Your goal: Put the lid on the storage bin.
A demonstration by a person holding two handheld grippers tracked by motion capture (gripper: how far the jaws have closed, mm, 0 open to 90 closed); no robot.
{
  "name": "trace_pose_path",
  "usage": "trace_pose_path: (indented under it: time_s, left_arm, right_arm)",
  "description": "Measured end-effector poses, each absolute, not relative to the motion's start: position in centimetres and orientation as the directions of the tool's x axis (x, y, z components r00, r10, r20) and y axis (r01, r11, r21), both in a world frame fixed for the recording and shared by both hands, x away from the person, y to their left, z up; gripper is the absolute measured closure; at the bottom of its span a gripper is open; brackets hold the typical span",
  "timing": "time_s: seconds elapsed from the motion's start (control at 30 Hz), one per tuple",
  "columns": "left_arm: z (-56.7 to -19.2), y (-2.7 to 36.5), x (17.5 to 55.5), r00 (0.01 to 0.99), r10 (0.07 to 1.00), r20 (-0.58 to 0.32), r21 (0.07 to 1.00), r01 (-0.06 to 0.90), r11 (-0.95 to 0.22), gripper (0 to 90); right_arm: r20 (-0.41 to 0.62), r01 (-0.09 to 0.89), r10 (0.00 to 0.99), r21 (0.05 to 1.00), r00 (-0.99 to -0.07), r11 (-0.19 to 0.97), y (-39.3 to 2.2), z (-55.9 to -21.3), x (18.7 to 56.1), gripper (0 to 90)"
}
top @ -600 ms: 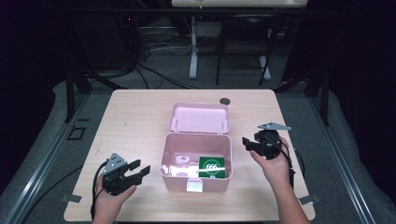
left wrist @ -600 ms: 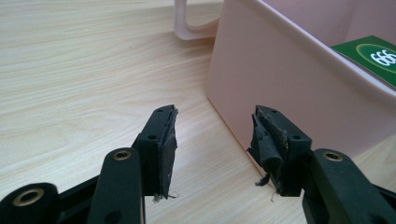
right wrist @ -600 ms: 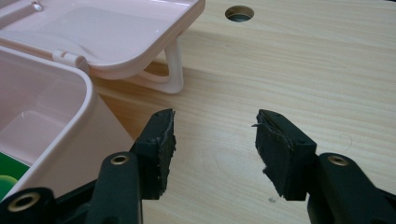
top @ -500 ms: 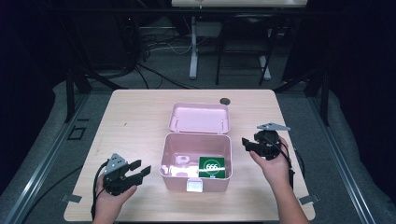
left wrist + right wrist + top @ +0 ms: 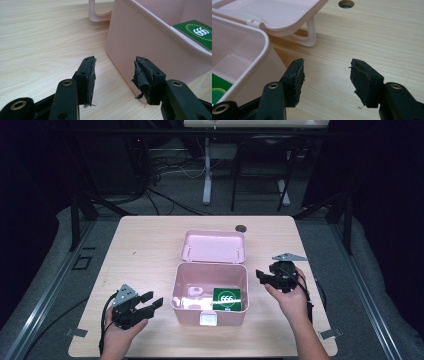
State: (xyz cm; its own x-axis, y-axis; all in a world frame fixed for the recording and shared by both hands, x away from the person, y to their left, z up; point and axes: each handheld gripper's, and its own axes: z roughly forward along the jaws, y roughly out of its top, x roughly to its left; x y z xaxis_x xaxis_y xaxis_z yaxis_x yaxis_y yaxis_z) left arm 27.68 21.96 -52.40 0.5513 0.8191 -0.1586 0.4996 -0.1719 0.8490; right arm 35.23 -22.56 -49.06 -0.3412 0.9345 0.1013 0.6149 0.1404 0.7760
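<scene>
Wooden table (image 5: 150, 245) bears an open pink box (image 5: 210, 307).

Bare forearms are showing no sleeves as each hand is carrying a black plastic two-jaw left gripper (image 5: 151, 301) and matching right gripper (image 5: 260, 276), both wearing grey three-cornered top plates, brass-ringed screws, frayed black rubber pads (image 5: 141, 72) and trailing black cables.

The left tongs (image 5: 152, 301) have edged slightly closer to the pink box (image 5: 186, 307).
</scene>
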Motion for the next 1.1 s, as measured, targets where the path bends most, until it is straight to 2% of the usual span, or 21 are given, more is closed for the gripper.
trace_pose_path:
  time_s: [0.3, 0.8, 1.1]
  left_arm:
    - [-51.1, 21.6, 28.1, 0.572, 0.802, -0.174, 0.856, 0.490, -0.164, 55.5]
    - [-47.7, 19.5, 29.1, 0.608, 0.775, -0.170, 0.872, 0.459, -0.169, 60.6]
    - [-46.7, 18.6, 29.3, 0.629, 0.758, -0.175, 0.875, 0.452, -0.173, 62.7]
  right_arm:
    - [0.151, 0.657, 0.926, 0.744, -0.346, 0.124, -22.0, -49.1, 36.1, 45.0]
    - [0.230, 0.711, 0.900, 0.694, -0.369, 0.114, -21.5, -46.0, 37.1, 45.7]
    - [0.202, 0.714, 0.903, 0.685, -0.380, 0.147, -21.2, -44.3, 37.6, 45.9]
